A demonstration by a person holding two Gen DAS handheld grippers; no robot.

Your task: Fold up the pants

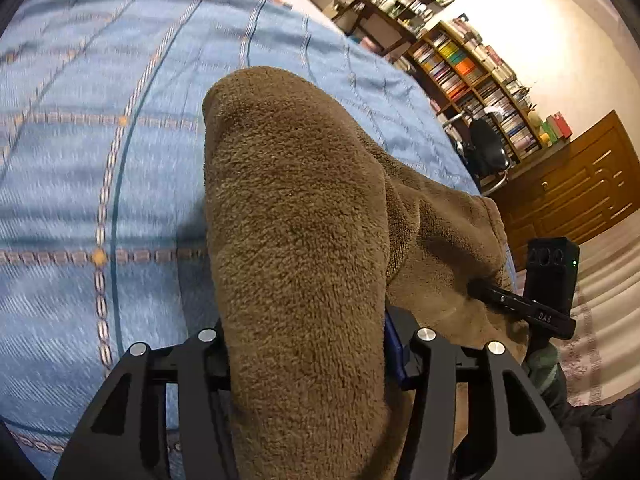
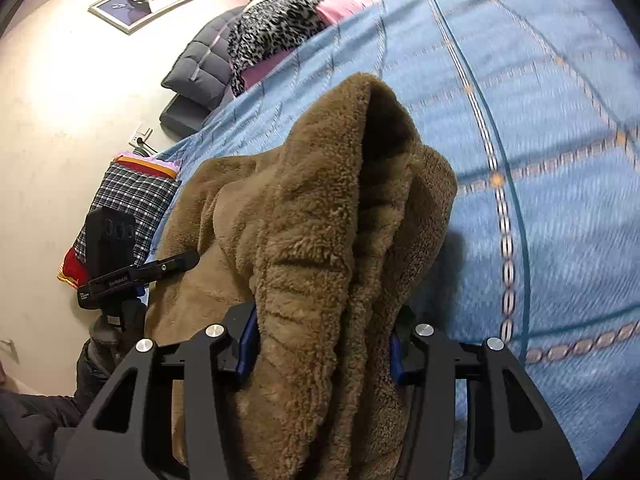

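Note:
Brown fleece pants (image 1: 296, 240) lie on a blue patterned bedspread (image 1: 100, 160). One thick bunch of them rises straight up between the jaws of my left gripper (image 1: 308, 344), which is shut on it; the fabric hides the fingertips. In the right wrist view the pants (image 2: 320, 220) form a tall open fold, and my right gripper (image 2: 324, 344) is shut on it with its blue pads (image 2: 248, 340) pressing the fleece. Each gripper shows in the other's view, at the pants' edge: the right gripper (image 1: 520, 304) and the left gripper (image 2: 140, 272).
The bedspread (image 2: 540, 120) stretches far beyond the pants. Dark pillows (image 2: 200, 68), a leopard-print cloth (image 2: 276, 32) and a plaid cloth (image 2: 128, 204) lie at the bed's far end and side. A bookshelf (image 1: 472, 72), a chair (image 1: 486, 148) and a wooden cabinet (image 1: 568, 184) stand past the bed.

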